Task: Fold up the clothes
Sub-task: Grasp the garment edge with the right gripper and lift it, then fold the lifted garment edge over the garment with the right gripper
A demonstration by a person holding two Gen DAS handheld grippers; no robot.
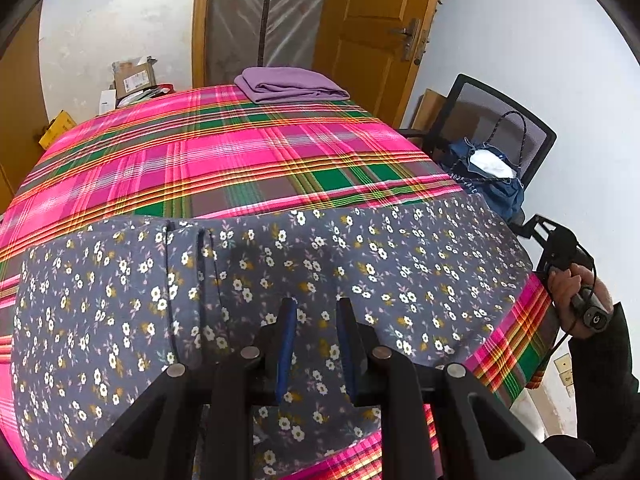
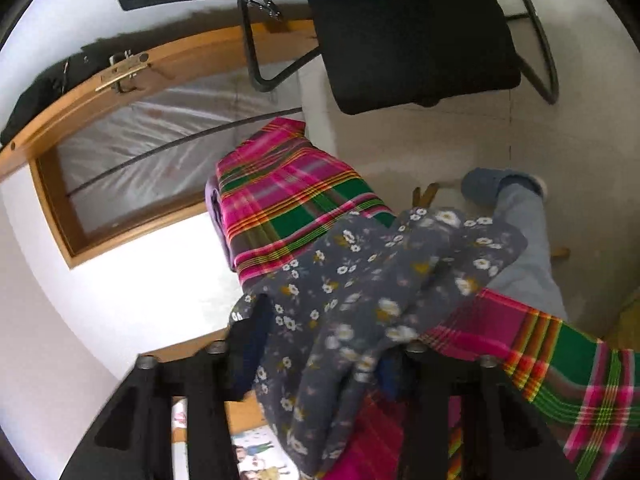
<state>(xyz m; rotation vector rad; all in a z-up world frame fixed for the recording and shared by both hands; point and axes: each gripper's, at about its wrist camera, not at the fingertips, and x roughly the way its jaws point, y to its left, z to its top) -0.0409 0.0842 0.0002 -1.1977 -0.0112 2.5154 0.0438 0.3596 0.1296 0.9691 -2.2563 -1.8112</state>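
A grey floral garment (image 1: 280,280) lies spread across the near part of the table, which has a pink and green plaid cloth (image 1: 224,152). My left gripper (image 1: 316,312) hovers just above the garment with its jaws apart and nothing between them. My right gripper (image 2: 320,344) is at the table's right edge, with the garment's corner (image 2: 360,280) bunched between its fingers and lifted. The right gripper also shows in the left wrist view (image 1: 560,244), held by a hand. A folded purple cloth (image 1: 288,84) sits at the table's far edge.
A black mesh chair (image 1: 492,128) with a blue bag (image 1: 488,172) stands right of the table. A wooden door (image 1: 376,28) and cardboard boxes (image 1: 132,76) are behind. The person's leg and slipper (image 2: 516,216) are on the floor beside the table.
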